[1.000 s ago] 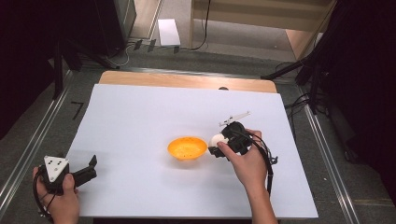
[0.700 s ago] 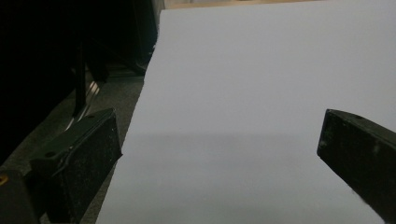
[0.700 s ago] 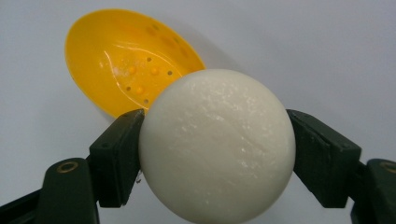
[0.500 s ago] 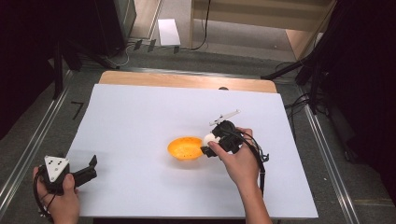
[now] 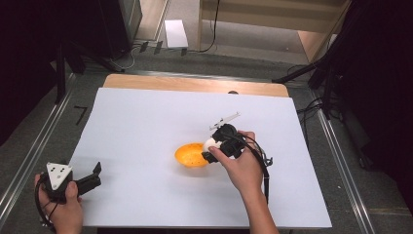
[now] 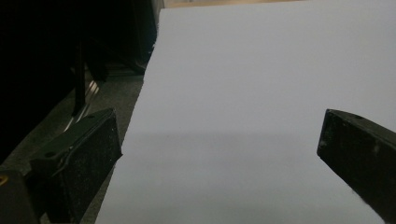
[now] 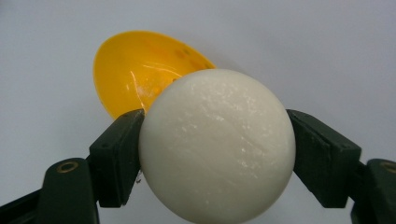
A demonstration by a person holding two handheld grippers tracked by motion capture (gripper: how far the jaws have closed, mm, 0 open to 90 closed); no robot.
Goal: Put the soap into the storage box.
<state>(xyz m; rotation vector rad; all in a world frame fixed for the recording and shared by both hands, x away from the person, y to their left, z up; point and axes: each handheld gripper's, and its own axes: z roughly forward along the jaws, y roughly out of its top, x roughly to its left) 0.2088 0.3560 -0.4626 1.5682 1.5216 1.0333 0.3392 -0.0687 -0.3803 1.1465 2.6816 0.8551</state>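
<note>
An orange bowl (image 5: 191, 155) sits on the white sheet (image 5: 146, 126) near the table's middle; in the right gripper view the orange bowl (image 7: 135, 70) lies just beyond the jaws. My right gripper (image 5: 209, 150) hovers at the bowl's right rim, shut on a white ball (image 5: 210, 144). The white ball (image 7: 217, 144) is smooth and round, pressed between both pads of the right gripper (image 7: 217, 154). My left gripper (image 5: 95, 175) rests at the sheet's near left corner, open with nothing between its jaws. In its own view the left gripper (image 6: 219, 158) faces bare white sheet.
The white sheet covers a wooden table (image 5: 195, 84) edged by metal rails (image 5: 29, 146). Dark stands and cables (image 5: 311, 73) flank the right side. A white box (image 5: 175, 33) lies on the floor beyond the table.
My right gripper has carried the white ball leftward, from beside the bowl to its right rim. The left gripper has stayed put.
</note>
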